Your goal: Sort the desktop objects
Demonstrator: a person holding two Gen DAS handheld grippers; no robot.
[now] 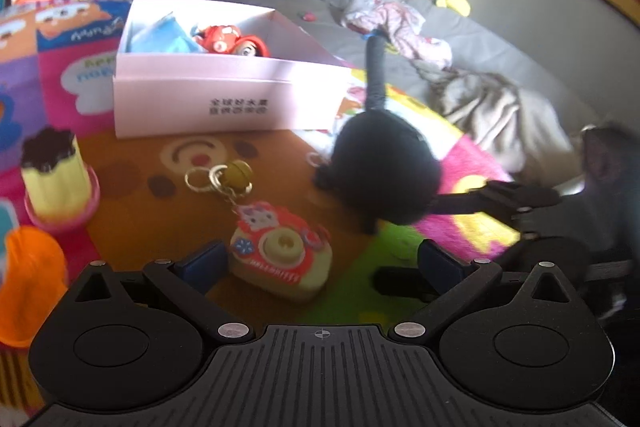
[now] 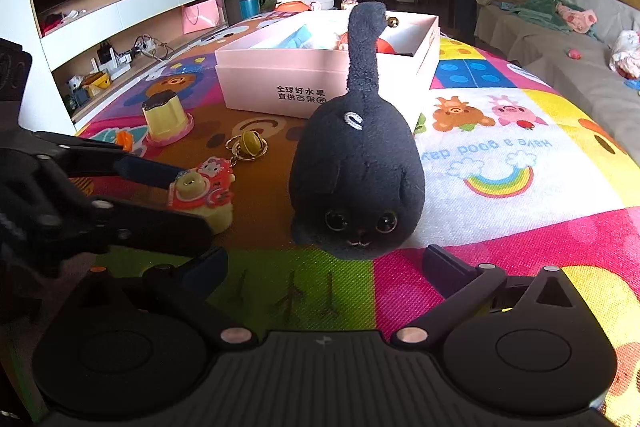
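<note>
A red and cream toy camera keychain (image 1: 280, 261) with a brass bell ring (image 1: 234, 177) lies on the colourful play mat. My left gripper (image 1: 322, 263) is open, and the camera sits between its fingers, close to the left pad and not clamped. A black cat plush (image 2: 356, 179) with an upright tail stands just ahead of my right gripper (image 2: 326, 267), which is open and holds nothing. In the right wrist view the left gripper (image 2: 176, 199) straddles the toy camera (image 2: 200, 191). The black plush (image 1: 380, 171) is right of the camera.
An open pale pink box (image 2: 320, 79) holding red and blue toys stands behind the plush. A yellow pudding toy (image 1: 56, 179) on a pink dish and an orange cup (image 1: 32, 283) are at the left. A grey sofa (image 1: 500, 43) with clothes borders the mat on the right.
</note>
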